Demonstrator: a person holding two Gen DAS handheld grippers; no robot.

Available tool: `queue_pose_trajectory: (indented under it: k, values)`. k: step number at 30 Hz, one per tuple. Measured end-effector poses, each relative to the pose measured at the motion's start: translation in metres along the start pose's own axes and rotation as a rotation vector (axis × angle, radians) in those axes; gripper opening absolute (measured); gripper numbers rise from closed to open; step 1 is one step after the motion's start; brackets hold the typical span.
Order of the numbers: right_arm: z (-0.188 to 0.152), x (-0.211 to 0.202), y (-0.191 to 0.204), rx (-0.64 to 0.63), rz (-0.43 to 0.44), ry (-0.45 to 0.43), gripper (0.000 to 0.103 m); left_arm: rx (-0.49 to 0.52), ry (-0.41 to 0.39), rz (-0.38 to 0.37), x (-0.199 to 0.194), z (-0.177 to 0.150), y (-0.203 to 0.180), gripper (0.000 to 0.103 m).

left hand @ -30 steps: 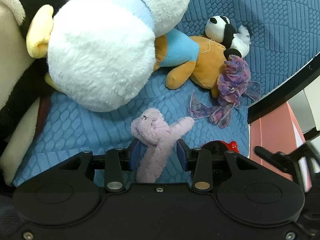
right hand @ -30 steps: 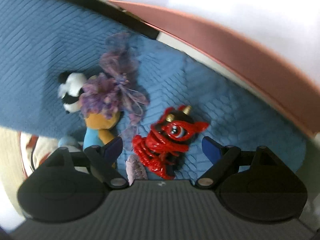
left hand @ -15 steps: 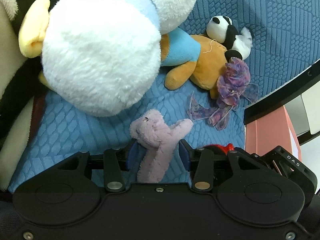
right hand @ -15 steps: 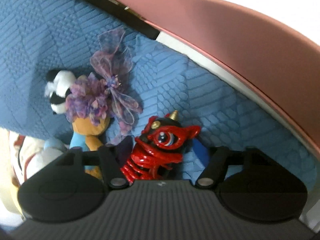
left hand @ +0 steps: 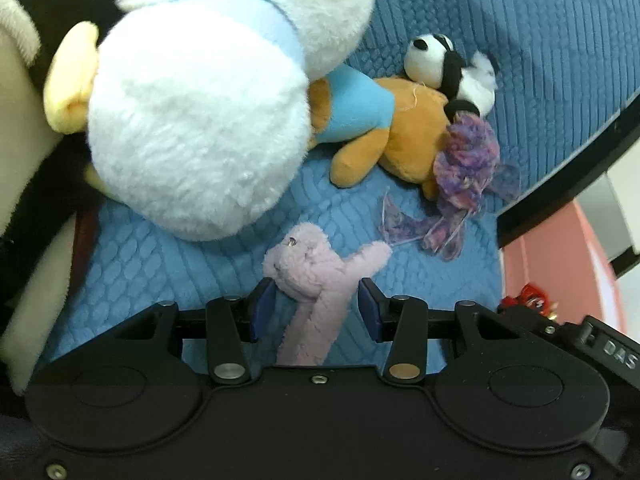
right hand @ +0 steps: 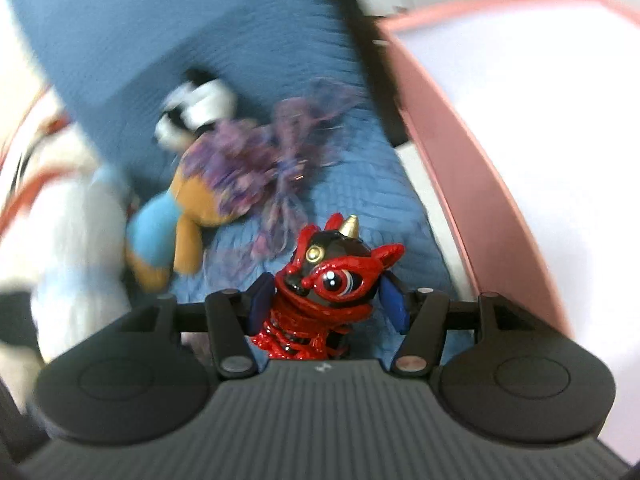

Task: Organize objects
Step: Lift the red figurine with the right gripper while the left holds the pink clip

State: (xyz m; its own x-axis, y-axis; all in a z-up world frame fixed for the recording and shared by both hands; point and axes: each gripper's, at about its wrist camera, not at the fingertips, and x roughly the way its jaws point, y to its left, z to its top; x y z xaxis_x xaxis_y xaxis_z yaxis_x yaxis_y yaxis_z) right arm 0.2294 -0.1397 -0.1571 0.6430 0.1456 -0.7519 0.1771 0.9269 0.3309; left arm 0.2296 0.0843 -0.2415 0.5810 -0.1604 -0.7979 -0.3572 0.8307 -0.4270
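On the far left of the left wrist view, a cream and black plush toy (left hand: 24, 128) leans against a large white plush duck (left hand: 200, 120) with a yellow bill; together they crowd the left half of a quilted blue cushion (left hand: 152, 264). To the right of the duck lies an orange plush bear (left hand: 404, 136) in a light blue top, with a small panda plush (left hand: 452, 68) at its far end and a purple frilly ribbon toy (left hand: 464, 164) draped over both.

Low in the centre, the left gripper (left hand: 314, 308) has a small lilac plush animal (left hand: 316, 280) between its blue pads. The left pad touches the toy's head. The right pad seems to stand a little clear of its body, so whether the plush is truly clamped cannot be told. If it is lifted on such a loose hold, the soft, fluffy body could slide out and fall back onto the cushion.

In the right wrist view, which is blurred, the right gripper (right hand: 326, 304) is closing its jaws around a glossy red and black lion-dance figurine (right hand: 332, 276) with a gold horn. The left pad presses its side, and the right pad sits at or just off its ear. The figurine looks hard and slick, so a grip on the ear alone could let it twist or slip.

Just to the right runs the rim of a pink bin (right hand: 472, 184), probably the drop point. Carried low, the figurine could strike that rim and be knocked loose.
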Motion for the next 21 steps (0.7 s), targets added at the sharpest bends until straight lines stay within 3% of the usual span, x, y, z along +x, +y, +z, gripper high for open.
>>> queue_pose_trajectory:
  k: [7,11,21]
  values:
    - [-0.012,-0.013,0.018,-0.354,-0.005,0.008,0.060,0.090,-0.002,0.024,-0.005,-0.005,-0.017,0.042]
    - [-0.026,-0.020,0.023,-0.490,0.016,-0.027,0.060,0.073,-0.014,0.006,-0.012,-0.004,-0.017,0.042]
    - [-0.029,-0.025,0.018,-0.505,0.052,-0.058,0.060,0.123,-0.010,0.050,-0.010,-0.011,-0.027,0.036]
